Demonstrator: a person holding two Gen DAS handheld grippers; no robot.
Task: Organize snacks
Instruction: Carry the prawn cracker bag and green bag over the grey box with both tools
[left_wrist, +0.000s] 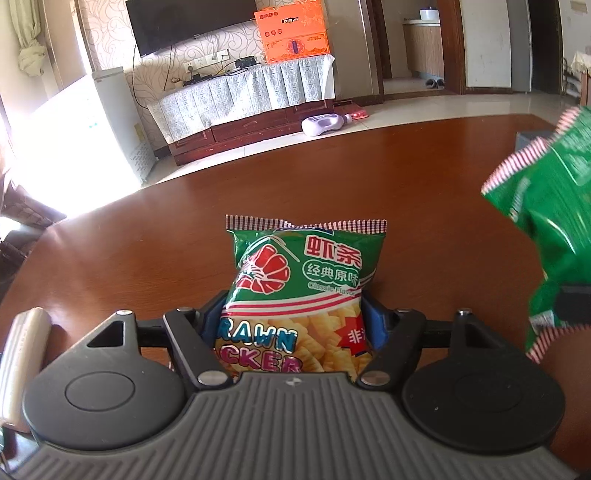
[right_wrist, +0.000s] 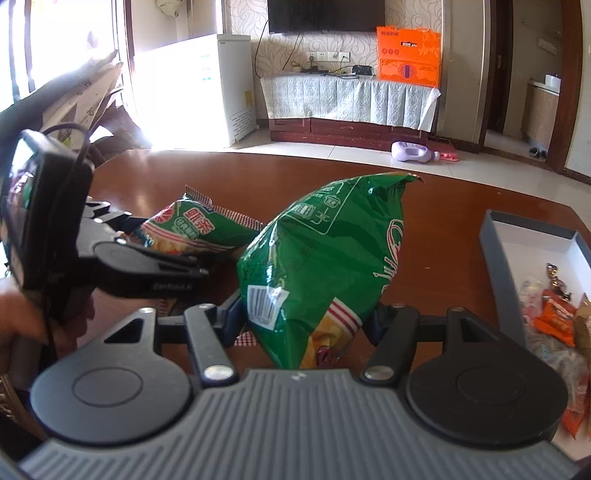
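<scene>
While the left gripper (left_wrist: 295, 325) squeezes one green snack bag (left_wrist: 301, 291) above the brown table (left_wrist: 147, 240), the right gripper (right_wrist: 306, 317) pinches another bag (right_wrist: 321, 266), likely to carry both to the box (right_wrist: 517, 236) on the right.

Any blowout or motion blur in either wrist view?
Left wrist: window light blown out at left; green prawn cracker bag sharp, second green snack bag at right smeared. Right wrist: window overexposed upper left, glare streaks on brown wooden table.

two green prawn cracker bags (left_wrist: 295, 284) (right_wrist: 317, 266) upright above brown table, each claw-clamped.
</scene>
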